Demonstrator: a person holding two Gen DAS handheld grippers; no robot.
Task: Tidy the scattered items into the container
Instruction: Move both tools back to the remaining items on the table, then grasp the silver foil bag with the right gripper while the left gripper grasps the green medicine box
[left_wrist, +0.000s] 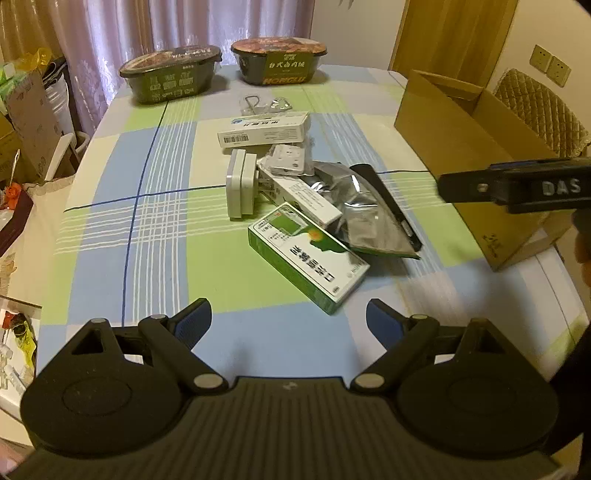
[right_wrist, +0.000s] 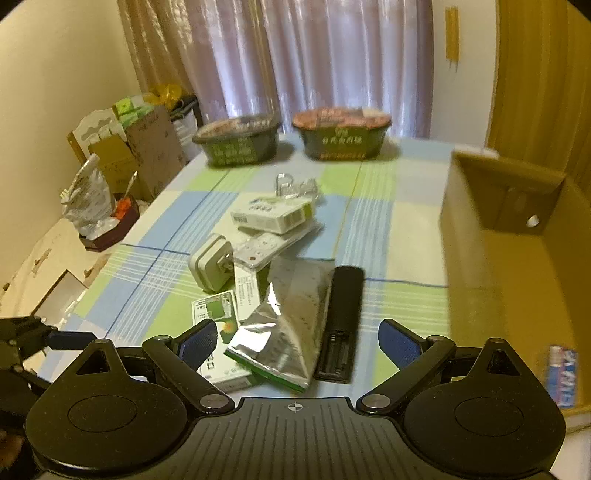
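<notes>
A heap of small items lies mid-table: a green medicine box (left_wrist: 308, 258), a silver foil pouch (left_wrist: 364, 214) (right_wrist: 286, 325), a black remote (right_wrist: 341, 323), a white adapter (left_wrist: 240, 184) (right_wrist: 210, 264), a white carton (left_wrist: 264, 129) (right_wrist: 273, 214) and a blister pack (left_wrist: 288, 158). An open cardboard box (left_wrist: 476, 158) (right_wrist: 517, 258) stands at the right and holds a blue packet (right_wrist: 561, 373). My left gripper (left_wrist: 288, 325) is open, just short of the green box. My right gripper (right_wrist: 297, 341) is open above the pouch and remote.
Two dark instant-meal bowls (left_wrist: 171, 75) (left_wrist: 279, 59) stand at the table's far edge before the curtains. A clear plastic bag (left_wrist: 264, 103) lies behind the heap. Cartons and clutter (right_wrist: 122, 155) crowd the floor at the left. A quilted chair (left_wrist: 539, 107) stands behind the cardboard box.
</notes>
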